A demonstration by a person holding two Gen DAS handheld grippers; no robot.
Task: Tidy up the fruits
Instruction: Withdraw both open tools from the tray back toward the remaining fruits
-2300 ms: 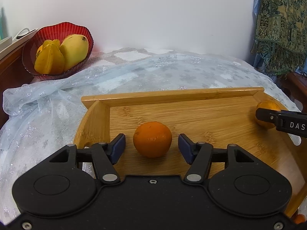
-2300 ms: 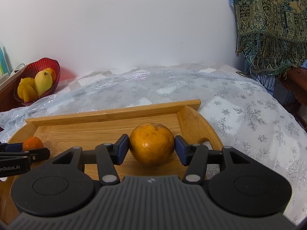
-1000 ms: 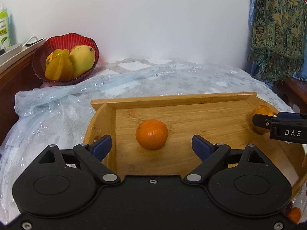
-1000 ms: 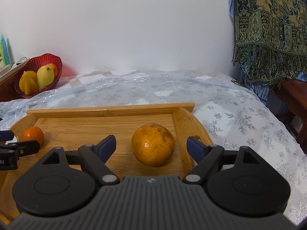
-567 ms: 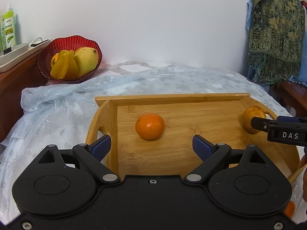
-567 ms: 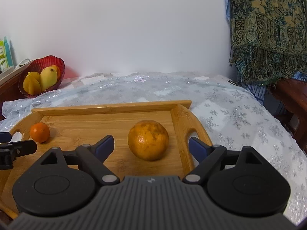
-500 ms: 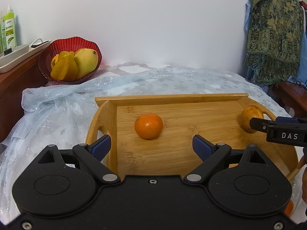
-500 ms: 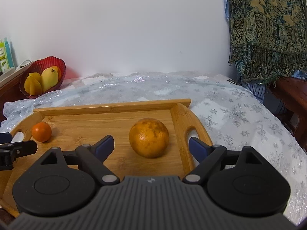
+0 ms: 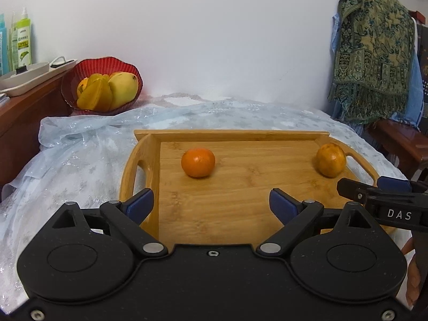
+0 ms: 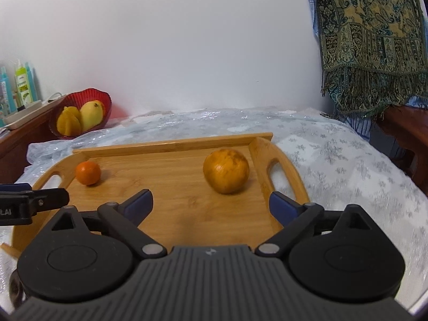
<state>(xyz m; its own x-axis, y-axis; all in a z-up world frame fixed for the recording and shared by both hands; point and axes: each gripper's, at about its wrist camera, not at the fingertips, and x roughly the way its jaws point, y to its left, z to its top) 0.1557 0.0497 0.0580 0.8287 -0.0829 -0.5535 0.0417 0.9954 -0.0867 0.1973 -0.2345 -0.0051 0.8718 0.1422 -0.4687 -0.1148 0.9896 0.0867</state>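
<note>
A small bright orange tangerine [image 9: 198, 162] lies on the left part of a wooden tray [image 9: 240, 208]. A larger dull orange [image 9: 331, 159] lies at the tray's right end. In the right wrist view the tangerine [image 10: 88, 172] is far left and the orange [image 10: 226, 171] is ahead on the tray [image 10: 174, 187]. My left gripper [image 9: 211, 205] is open and empty, back from the tangerine. My right gripper [image 10: 211, 205] is open and empty, back from the orange and a little left of it.
A red bowl [image 9: 100, 85] with a mango and starfruit stands at the back left on the snowflake cloth [image 9: 80, 155]. A wooden shelf with bottles [image 9: 21, 42] is at the far left. A patterned shawl [image 10: 369, 40] hangs over furniture at the right.
Both grippers let go of their fruit, opened wide, and drew back from the tray. The tangerine and the orange stay on the tray.
</note>
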